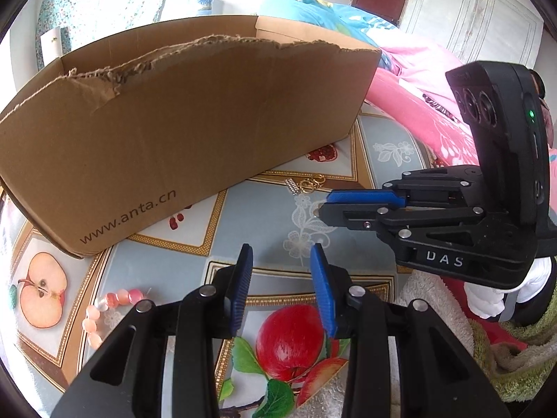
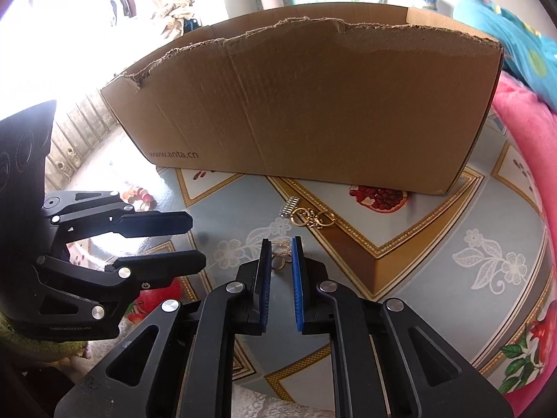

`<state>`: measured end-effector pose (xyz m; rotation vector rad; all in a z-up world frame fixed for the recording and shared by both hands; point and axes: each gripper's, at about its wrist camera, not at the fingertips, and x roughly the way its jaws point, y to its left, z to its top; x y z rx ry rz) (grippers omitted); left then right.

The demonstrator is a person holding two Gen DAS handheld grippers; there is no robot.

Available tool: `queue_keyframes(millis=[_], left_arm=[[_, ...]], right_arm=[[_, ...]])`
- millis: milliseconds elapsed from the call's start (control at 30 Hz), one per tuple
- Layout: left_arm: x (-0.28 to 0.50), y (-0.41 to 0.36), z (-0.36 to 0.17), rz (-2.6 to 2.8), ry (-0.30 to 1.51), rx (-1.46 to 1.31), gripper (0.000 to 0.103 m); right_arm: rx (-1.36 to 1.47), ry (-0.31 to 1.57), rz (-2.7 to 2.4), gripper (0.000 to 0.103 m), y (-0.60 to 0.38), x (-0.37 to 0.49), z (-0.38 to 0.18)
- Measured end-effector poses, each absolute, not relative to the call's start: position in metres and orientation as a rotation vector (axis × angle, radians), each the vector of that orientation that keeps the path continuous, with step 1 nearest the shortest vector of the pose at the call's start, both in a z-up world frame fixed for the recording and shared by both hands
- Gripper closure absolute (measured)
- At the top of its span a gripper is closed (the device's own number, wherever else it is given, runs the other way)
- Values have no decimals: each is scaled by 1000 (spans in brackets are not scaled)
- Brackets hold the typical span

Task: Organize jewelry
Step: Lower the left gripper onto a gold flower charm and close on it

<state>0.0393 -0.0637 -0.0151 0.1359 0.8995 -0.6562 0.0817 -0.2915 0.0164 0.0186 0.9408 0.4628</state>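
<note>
Jewelry lies on a fruit-patterned tablecloth (image 2: 435, 278) in front of a torn cardboard box (image 2: 313, 111) printed with a web address. A small gold openwork piece (image 2: 282, 254) sits on the cloth between the blue pads of the right gripper (image 2: 281, 249), whose jaws stand narrow around it; whether the pads actually press on the piece cannot be told from either view. The right gripper tilts steeply down toward the table, its tips near the cloth, and from the left wrist view it reaches in from the right edge, carried by a white-gloved hand (image 1: 487, 299). Just beyond its tips, near the foot of the box, rest linked gold rings (image 2: 313, 217) and a small silver beaded bar (image 2: 289, 206), touching or nearly so. The left gripper (image 1: 280, 254) also points downward, hovering over a printed apple, jaws moderately apart with nothing between them. A pink bead bracelet (image 1: 104, 310) lies on the cloth to its left, apart from the other pieces.
</note>
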Motion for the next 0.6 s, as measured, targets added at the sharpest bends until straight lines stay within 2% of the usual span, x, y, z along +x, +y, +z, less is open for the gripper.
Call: queue_keyframes(millis=[267,600], left_arm=[[20,-61,-17,-674,898,172,69],[31,-65,-21,-733,925,28,70]], right_arm=[[285,1024,630,92,-284,90,8],[345,968,564,88,-307,67,22]])
